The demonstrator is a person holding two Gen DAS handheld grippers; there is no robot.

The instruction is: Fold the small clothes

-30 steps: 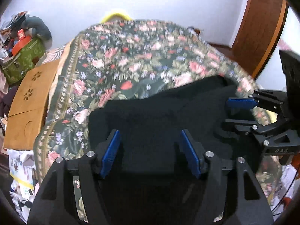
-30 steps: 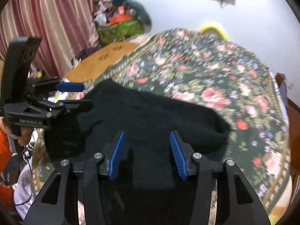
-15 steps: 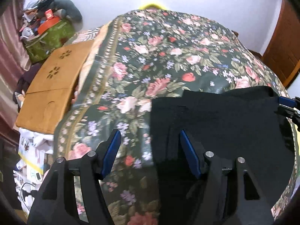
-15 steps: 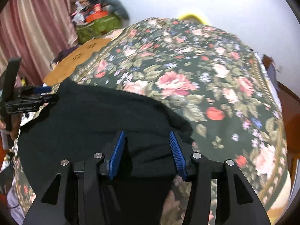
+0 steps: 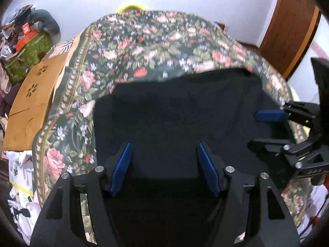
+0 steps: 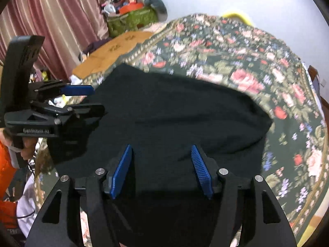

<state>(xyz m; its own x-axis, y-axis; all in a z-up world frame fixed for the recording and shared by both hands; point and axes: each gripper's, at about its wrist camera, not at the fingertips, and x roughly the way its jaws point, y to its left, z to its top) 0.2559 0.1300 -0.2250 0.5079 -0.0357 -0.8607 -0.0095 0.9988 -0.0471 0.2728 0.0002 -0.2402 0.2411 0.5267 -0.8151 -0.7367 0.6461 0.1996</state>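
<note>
A black garment [image 5: 181,119] is lying spread on the floral bedspread [image 5: 144,41], near its close edge. The left gripper [image 5: 164,166] is being held over the cloth with its jaws parted, nothing clamped between the blue pads. The right gripper [image 6: 162,168] is likewise being held over the cloth; its jaws have just been opening, and the pads are pressing on nothing. Only the left wrist view is showing the wooden door [image 5: 287,26]; only the right wrist view is showing the striped curtain [image 6: 57,20] and an orange sleeve [image 6: 6,164].
</note>
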